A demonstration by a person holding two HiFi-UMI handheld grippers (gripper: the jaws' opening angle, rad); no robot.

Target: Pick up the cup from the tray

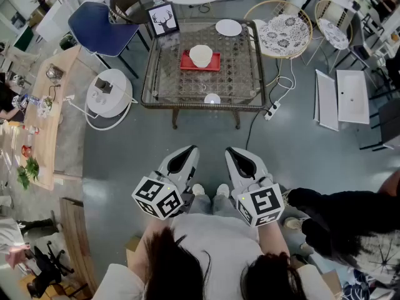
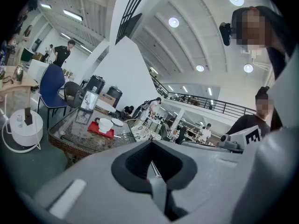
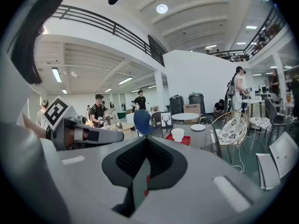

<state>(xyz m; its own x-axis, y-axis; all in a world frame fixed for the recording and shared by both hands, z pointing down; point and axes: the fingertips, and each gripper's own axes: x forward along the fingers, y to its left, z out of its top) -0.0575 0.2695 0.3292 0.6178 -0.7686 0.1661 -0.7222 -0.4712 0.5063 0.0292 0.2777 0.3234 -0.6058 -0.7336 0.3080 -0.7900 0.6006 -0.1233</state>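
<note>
A white cup stands on a red tray near the middle of a glass-topped wicker table, far ahead of me. Both grippers are held close to my body, well short of the table. The left gripper and the right gripper are side by side, both shut with nothing between the jaws. The left gripper view shows its shut jaws below the distant cup and tray. In the right gripper view the cup and tray sit beyond the shut right gripper.
On the table are a framed deer picture, a white plate and a small white disc. A blue chair, a white round appliance, a wicker chair and a power strip surround it. A person in black is at my right.
</note>
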